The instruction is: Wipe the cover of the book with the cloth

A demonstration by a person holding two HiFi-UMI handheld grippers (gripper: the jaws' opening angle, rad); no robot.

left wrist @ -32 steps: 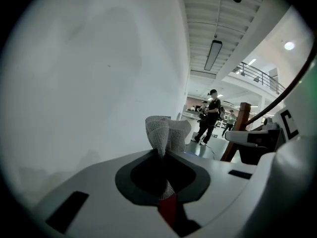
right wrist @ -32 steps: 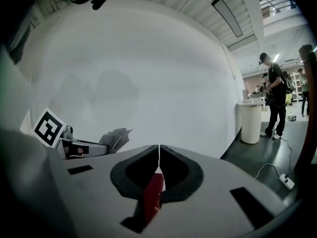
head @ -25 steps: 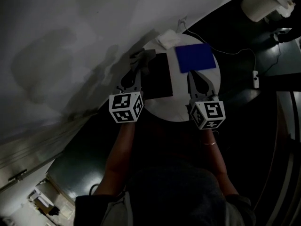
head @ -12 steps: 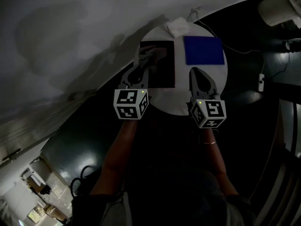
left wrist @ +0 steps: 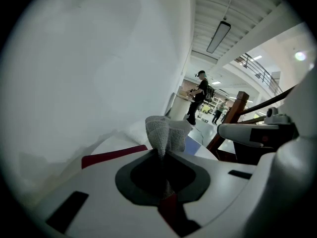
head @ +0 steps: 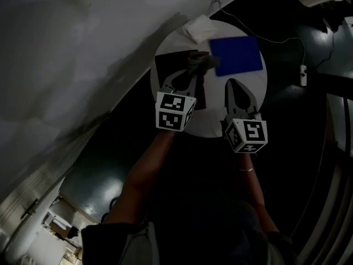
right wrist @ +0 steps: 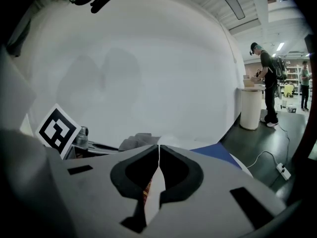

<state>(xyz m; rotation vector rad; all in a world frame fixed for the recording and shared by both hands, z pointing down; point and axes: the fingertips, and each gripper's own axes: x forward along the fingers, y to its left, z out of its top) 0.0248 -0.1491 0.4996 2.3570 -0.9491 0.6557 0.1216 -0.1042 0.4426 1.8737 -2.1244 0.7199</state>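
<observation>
A dark, red-edged book (head: 175,73) (left wrist: 113,155) lies on the left of the round white table (head: 212,123). A blue book (head: 236,55) (right wrist: 218,155) lies to its right. My left gripper (head: 194,75) (left wrist: 163,150) is shut on a crumpled grey cloth (head: 202,63) (left wrist: 166,132). The cloth hangs over the dark book's right edge, near the blue book's left edge. My right gripper (head: 231,84) (right wrist: 159,147) is shut with nothing in it, over the white table just in front of the blue book. The grey cloth (right wrist: 135,141) shows left of its jaws.
A folded white cloth (head: 199,27) lies at the table's far edge by the white wall (head: 83,48). A cable with a switch (head: 301,75) runs over the dark floor at the right. People stand far off in the hall (right wrist: 270,83).
My left gripper has carried the grey cloth to the right across the dark book, toward the blue book. My right gripper has stayed about where it was.
</observation>
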